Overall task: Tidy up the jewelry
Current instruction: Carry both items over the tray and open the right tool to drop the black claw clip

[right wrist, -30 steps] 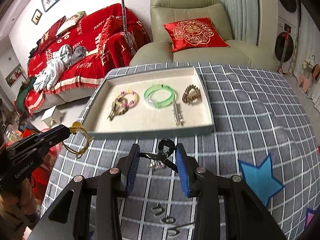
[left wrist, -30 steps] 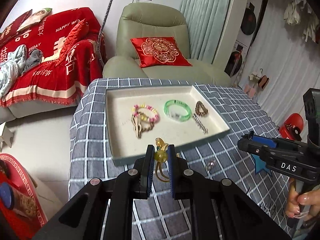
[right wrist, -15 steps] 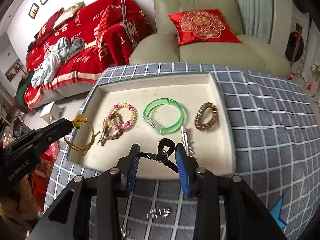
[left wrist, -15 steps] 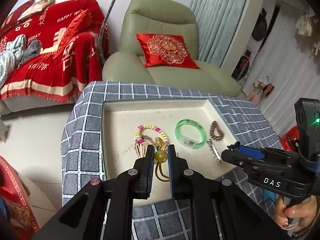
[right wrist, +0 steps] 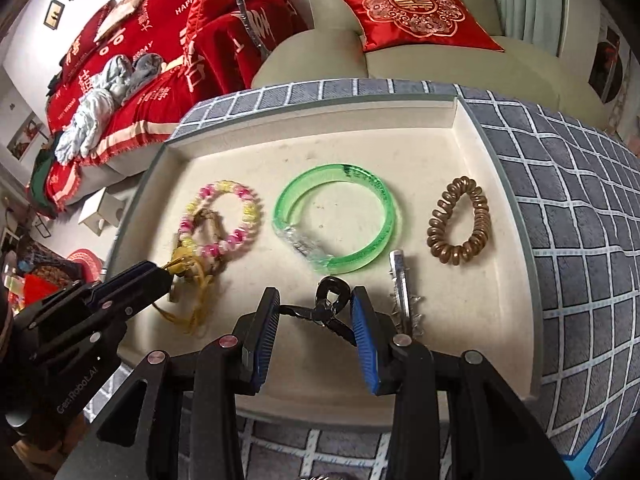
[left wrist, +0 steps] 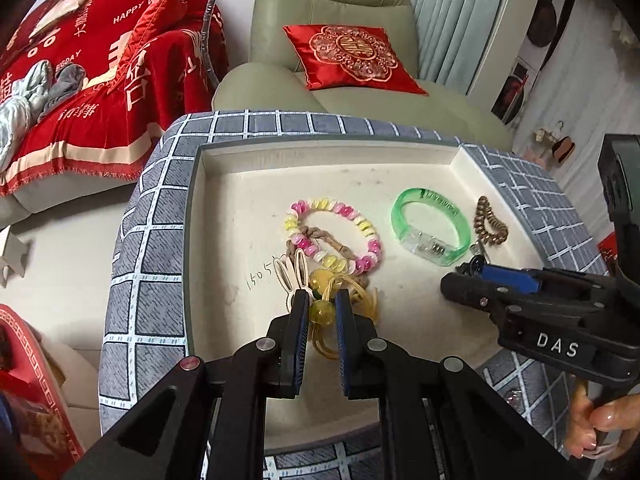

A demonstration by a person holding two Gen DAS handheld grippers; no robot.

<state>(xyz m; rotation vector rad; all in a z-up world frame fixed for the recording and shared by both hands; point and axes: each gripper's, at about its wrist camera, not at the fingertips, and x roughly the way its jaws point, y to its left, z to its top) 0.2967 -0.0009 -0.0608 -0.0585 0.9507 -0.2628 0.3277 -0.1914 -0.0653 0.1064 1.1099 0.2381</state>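
My left gripper [left wrist: 322, 312] is shut on a yellow bead with yellow cord loops [left wrist: 352, 300]. It hangs low over the front left of the cream tray [left wrist: 248, 200], beside a rabbit-shaped clip [left wrist: 294, 276]. My right gripper [right wrist: 316, 312] is shut on a black claw hair clip [right wrist: 330, 292] over the tray's [right wrist: 436, 148] front middle. In the tray lie a pink and yellow bead bracelet [right wrist: 236, 190], a green bangle [right wrist: 390, 216], a brown spiral hair tie [right wrist: 478, 220] and a silver clip [right wrist: 400, 284]. Each wrist view also shows the other gripper, the left [right wrist: 160, 276] and the right [left wrist: 460, 280].
The tray sits on a table under a grey checked cloth [right wrist: 580, 200]. A green armchair [left wrist: 340, 0] with a red cushion stands behind it, and a red-covered sofa [left wrist: 100, 60] is to the left. A person's hand [left wrist: 600, 432] grips the right tool's handle.
Both grippers have moved forward and down, from above the cloth in front of the tray to low over its floor. Each still holds its item.
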